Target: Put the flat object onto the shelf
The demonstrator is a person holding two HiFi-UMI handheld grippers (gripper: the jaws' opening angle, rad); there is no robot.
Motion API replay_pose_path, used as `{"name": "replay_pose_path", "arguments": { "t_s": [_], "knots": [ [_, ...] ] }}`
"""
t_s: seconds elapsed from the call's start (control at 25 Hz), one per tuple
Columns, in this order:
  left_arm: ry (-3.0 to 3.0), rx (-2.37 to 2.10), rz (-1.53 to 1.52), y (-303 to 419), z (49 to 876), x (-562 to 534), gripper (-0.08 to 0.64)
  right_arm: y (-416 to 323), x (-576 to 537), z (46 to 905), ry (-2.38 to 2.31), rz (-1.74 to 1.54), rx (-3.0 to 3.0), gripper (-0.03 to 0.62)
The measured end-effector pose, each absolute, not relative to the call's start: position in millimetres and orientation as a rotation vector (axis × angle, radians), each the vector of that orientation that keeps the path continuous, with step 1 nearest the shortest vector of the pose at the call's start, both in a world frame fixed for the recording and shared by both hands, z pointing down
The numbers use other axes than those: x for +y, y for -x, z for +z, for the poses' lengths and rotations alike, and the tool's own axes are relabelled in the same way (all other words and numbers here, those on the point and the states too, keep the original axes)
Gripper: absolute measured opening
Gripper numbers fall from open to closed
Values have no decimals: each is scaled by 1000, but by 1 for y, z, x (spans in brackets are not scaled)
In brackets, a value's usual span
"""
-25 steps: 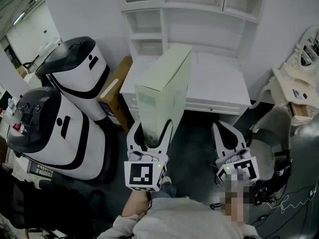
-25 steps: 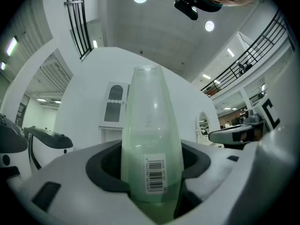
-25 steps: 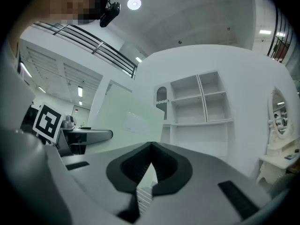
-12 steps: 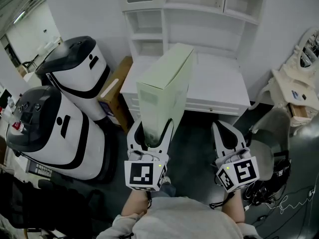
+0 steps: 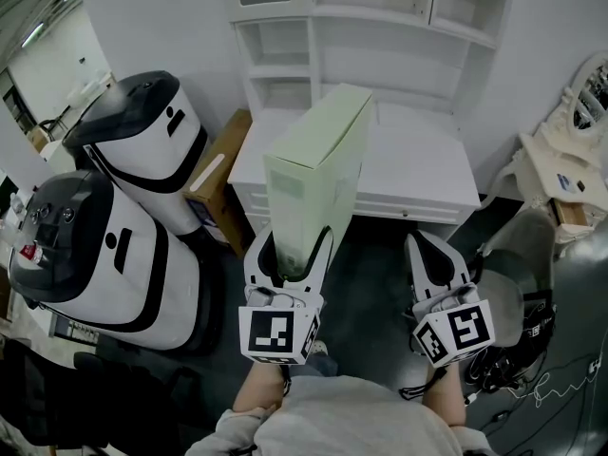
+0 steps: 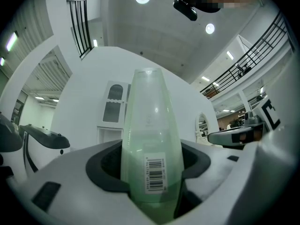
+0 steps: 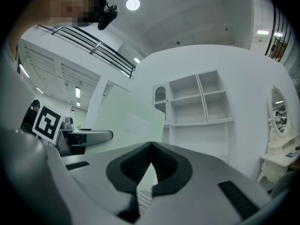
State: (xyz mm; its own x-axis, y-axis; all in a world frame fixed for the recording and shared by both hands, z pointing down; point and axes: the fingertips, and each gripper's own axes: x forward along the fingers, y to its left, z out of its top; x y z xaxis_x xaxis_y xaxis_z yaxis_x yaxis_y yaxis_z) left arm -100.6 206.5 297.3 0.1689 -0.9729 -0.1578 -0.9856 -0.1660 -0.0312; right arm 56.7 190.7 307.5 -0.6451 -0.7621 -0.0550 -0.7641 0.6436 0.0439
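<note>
Head view first: the left tool (image 5: 286, 255) is gripping the bottom end of the flat green box (image 5: 318, 164). The box is standing up tall on its narrow end, hanging in the air in front of the white tabletop (image 5: 423, 174) and below the shelf unit (image 5: 366, 27), so it's not on the shelf yet. The right tool (image 5: 429, 255) is sitting off to the right, apart from the box and pointing the same way. A big white-and-black machine (image 5: 142, 131) is parked on the left with another one just in front of it. Left gripper view: the box is filling the gap between the jaws, with both pads pressing on its sides and a barcode label (image 6: 155, 175) facing the camera. Right gripper view: the jaws are meeting at the tips with nothing between them, and the box is showing off to the left with the shelf unit straight ahead.
</note>
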Motion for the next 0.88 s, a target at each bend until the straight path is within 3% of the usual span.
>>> {"name": "replay_pose_path", "arguments": {
  "t_s": [0.88],
  "knots": [
    [2414, 1759, 189, 142, 298, 108, 290, -9, 109, 316, 1465, 96, 2748, 9]
  ]
}}
